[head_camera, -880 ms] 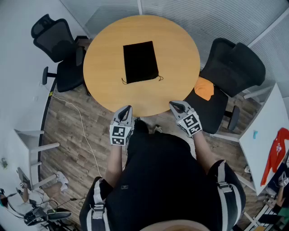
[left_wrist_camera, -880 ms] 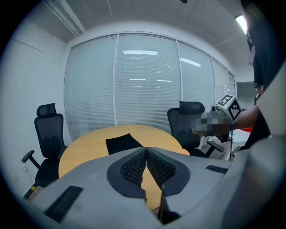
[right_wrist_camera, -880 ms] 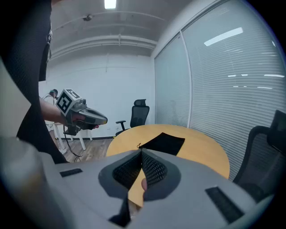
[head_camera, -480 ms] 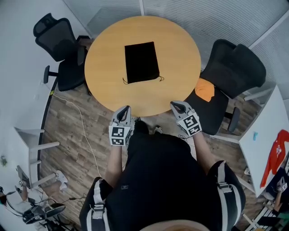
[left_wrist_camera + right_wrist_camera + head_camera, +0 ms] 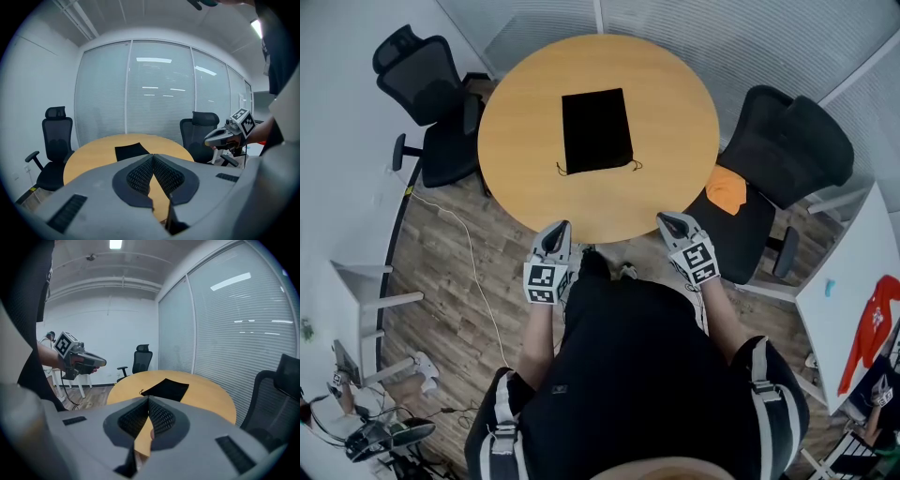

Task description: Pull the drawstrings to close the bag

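Left gripper (image 5: 557, 231) and right gripper (image 5: 668, 221) pressed together, empty, short of bench (image 5: 675, 112). Bag (image 5: 596, 130) lay well ahead. Risk: thin drawstrings (image 5: 633, 165) could slip pinch; bag might slide uncinched.

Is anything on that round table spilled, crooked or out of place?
Nothing stands out. The black bag lies flat on the table, its drawstrings loose at the near edge. Off the table, an orange item sits on a chair seat.
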